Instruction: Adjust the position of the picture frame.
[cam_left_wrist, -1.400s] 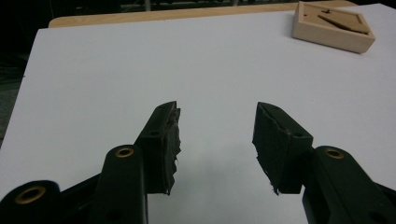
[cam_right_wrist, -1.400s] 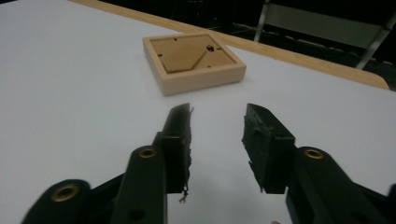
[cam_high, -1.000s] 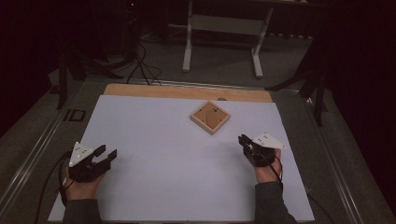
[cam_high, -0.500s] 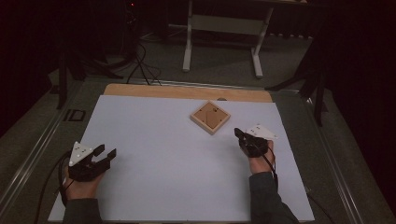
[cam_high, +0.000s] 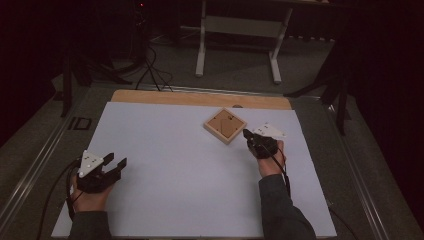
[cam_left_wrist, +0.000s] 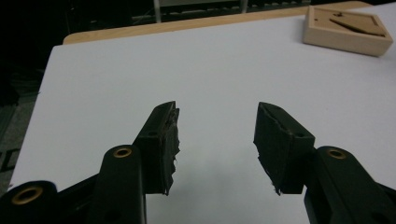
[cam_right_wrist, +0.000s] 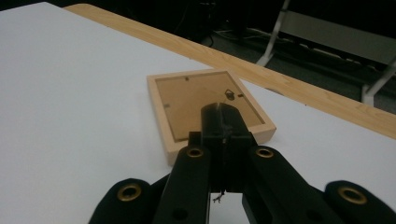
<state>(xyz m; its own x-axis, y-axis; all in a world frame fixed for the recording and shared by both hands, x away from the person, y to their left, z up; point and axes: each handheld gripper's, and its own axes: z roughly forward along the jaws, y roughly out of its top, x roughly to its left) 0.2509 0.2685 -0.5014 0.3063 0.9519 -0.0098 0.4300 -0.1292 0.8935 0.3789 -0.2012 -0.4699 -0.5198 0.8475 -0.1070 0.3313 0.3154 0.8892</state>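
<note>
The right claw (cam_high: 248, 135) is the near one: its jaws are pressed flat together with nothing between them, and their joined tip sits just short of the frame (cam_high: 225, 125). In the right gripper view that tip (cam_right_wrist: 223, 116) overlaps the frame's (cam_right_wrist: 208, 105) near right part, so the frame lies straight ahead of the claw and slightly to its left; whether the tip touches the wooden rim cannot be told. The frame lies flat, back side up, on the white sheet (cam_high: 190, 175), turned so that a corner points at the claw rather than a full side. It is close to square, so there is hardly a long axis to align with; the edges run diagonally to the claw's line of approach.

The left claw (cam_high: 115, 164) rests well apart from the frame, near the sheet's front left. Its jaws stand wide apart and empty, and from it the frame (cam_left_wrist: 347, 29) lies far ahead and off to the right.

A likely judgement: the right hand does any next work on the frame, and must open first to grip a rim.
</note>
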